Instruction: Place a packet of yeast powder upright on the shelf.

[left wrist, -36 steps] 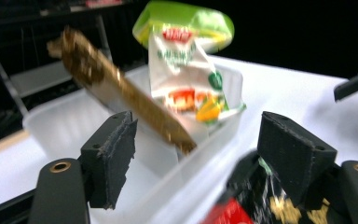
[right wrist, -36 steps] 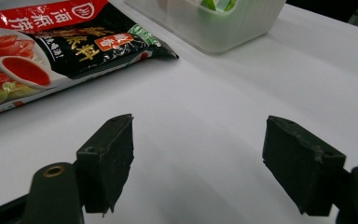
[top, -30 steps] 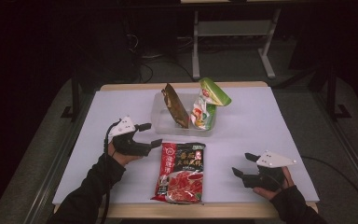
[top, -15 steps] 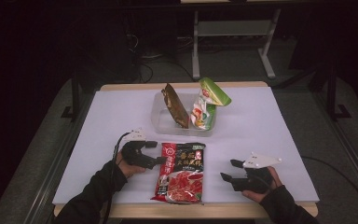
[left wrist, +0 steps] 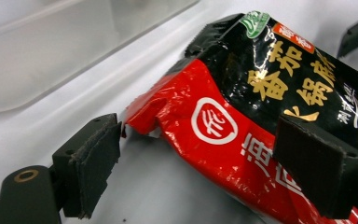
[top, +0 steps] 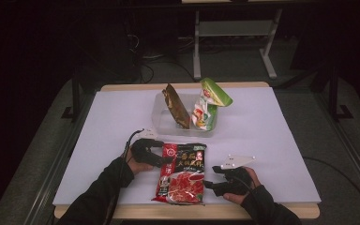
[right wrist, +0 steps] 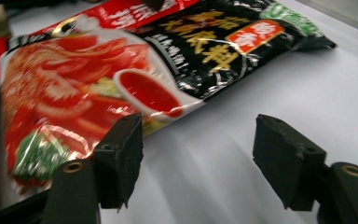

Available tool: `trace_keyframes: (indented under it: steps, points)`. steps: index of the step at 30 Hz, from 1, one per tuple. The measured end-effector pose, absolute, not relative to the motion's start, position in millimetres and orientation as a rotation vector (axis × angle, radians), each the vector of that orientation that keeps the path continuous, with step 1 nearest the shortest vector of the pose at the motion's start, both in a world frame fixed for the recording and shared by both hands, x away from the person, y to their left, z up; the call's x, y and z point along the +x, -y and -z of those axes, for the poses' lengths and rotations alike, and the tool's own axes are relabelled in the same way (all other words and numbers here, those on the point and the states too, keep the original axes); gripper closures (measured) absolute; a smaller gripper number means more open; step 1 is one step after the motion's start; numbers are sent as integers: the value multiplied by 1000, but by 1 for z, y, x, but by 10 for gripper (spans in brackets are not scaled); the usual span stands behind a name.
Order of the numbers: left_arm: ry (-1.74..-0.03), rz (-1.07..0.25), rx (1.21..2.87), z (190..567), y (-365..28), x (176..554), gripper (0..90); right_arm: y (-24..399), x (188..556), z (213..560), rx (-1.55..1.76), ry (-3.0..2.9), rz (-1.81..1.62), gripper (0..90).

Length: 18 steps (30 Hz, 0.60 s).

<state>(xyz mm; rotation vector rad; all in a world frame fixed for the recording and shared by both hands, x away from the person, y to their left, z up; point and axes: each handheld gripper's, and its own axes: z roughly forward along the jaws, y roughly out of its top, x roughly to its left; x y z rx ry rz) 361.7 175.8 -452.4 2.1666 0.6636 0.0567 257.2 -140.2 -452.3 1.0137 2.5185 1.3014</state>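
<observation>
Red pouch lies flat just in front of bin, long axis toward the person. L gripper nearer: jaws wide, just opened further, straddling the pouch's corner, no pinch. R gripper jaws open, just widened, empty, pouch edge ahead.

high view dim, room beyond table near black, tabletop evenly lit. glare streaks on glossy red packet. right gripper view motion-blurred, packet smeared at left edge.
</observation>
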Motion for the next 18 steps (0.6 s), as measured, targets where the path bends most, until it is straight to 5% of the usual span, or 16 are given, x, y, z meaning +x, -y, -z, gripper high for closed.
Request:
trace_keyframes:
  steps: [18]
  points:
    - [-658,-31,2205,454,-162,365,107,129,261,452,1174,-2640,-1321,222]
